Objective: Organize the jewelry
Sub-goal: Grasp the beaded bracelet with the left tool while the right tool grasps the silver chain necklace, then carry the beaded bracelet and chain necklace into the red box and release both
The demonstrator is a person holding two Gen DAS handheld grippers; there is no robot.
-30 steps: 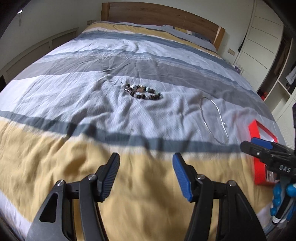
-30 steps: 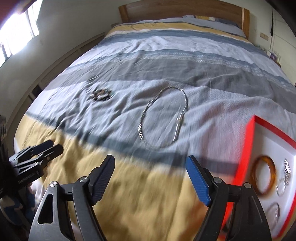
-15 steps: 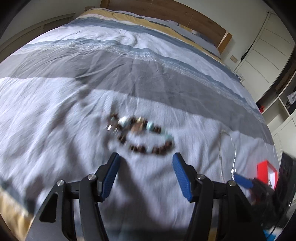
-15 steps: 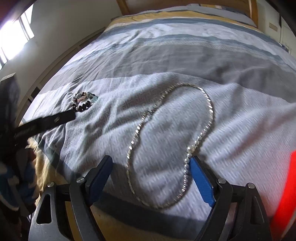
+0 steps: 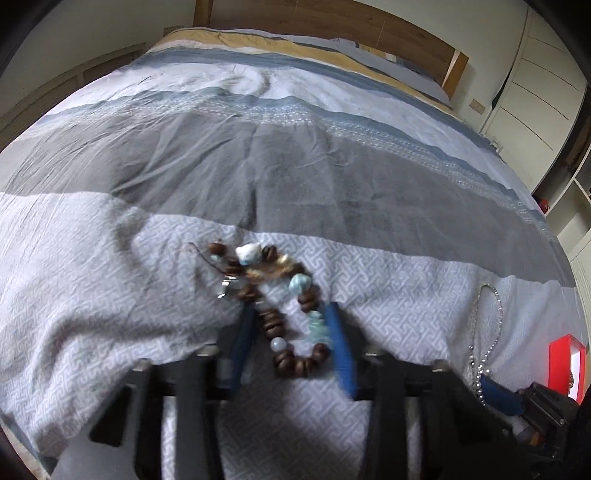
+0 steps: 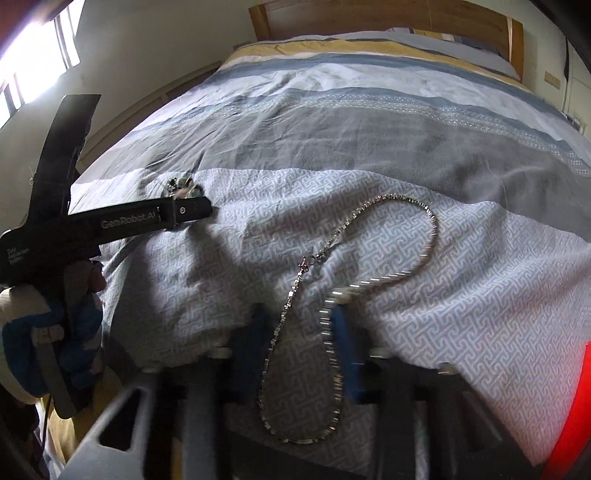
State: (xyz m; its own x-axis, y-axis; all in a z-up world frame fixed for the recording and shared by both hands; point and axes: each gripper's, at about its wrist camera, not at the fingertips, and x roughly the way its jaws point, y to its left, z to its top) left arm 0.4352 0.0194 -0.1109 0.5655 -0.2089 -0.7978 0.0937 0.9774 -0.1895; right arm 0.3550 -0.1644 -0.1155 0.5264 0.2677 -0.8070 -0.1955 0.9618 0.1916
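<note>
A beaded bracelet [image 5: 280, 310] of brown, white and pale blue beads lies on the striped bedspread [image 5: 295, 166]. My left gripper [image 5: 290, 317] is open, pressed down on the bedspread with its blue fingers on either side of the bracelet's near end. A silver chain necklace [image 6: 369, 266] lies in a loop on the bedspread. My right gripper [image 6: 299, 325] is open, its fingers straddling the necklace's near loop. The left gripper also shows in the right wrist view [image 6: 184, 210], next to the bracelet [image 6: 184, 186]. The necklace also shows in the left wrist view [image 5: 487, 332].
A red jewelry box [image 5: 565, 362] sits at the right on the bed; its edge shows in the right wrist view [image 6: 576, 413]. A wooden headboard [image 5: 332, 22] is at the far end. White wardrobes [image 5: 535, 66] stand to the right.
Both grippers moved forward and down onto the bed. The left now straddles the bracelet and the right straddles the necklace; both jaws are narrower than before.
</note>
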